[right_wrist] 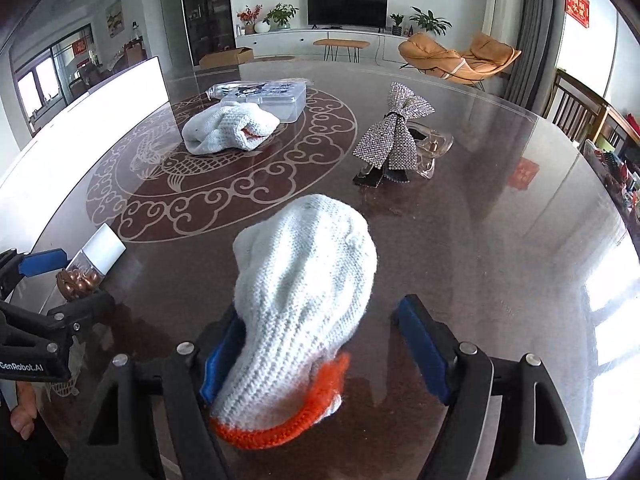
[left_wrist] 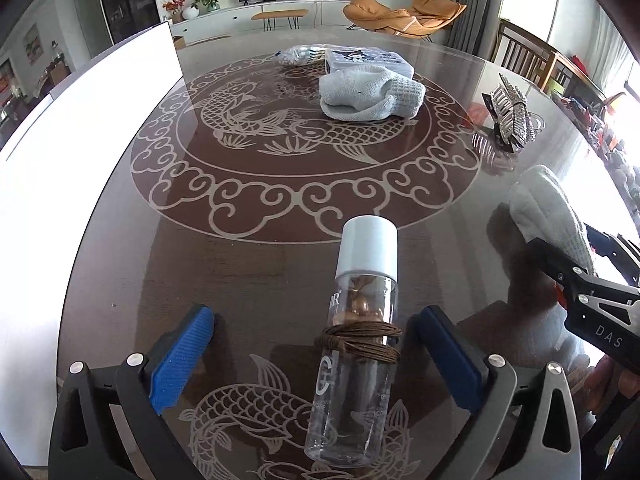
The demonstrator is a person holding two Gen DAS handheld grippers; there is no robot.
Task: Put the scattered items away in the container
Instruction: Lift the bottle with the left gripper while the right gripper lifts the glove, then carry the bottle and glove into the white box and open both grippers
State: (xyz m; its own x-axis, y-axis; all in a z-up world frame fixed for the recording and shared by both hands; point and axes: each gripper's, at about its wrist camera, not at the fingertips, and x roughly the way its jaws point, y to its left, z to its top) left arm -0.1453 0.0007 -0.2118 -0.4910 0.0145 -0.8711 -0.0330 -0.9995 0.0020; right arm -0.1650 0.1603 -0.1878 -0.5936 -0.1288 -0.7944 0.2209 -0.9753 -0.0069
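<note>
A clear bottle (left_wrist: 356,368) with a white cap, brown capsules and brown cord wound round it lies on the glass table, cap pointing away. My left gripper (left_wrist: 316,320) straddles it, open wide, with neither blue pad touching. A white knitted glove (right_wrist: 304,280) with an orange cuff lies between the fingers of my right gripper (right_wrist: 320,312). Its left pad touches the knit and its right pad stands apart, so it is open. The clear lidded box (right_wrist: 272,96) sits far across the table, behind a second white glove (right_wrist: 230,128).
A rhinestone bow hair clip (right_wrist: 394,136) rests right of centre. A plastic bag (left_wrist: 296,54) lies beside the box. A white board (left_wrist: 80,140) runs along the table's left edge. Wooden chairs (right_wrist: 580,112) stand at the right, and a person's hand (right_wrist: 22,420) shows bottom left.
</note>
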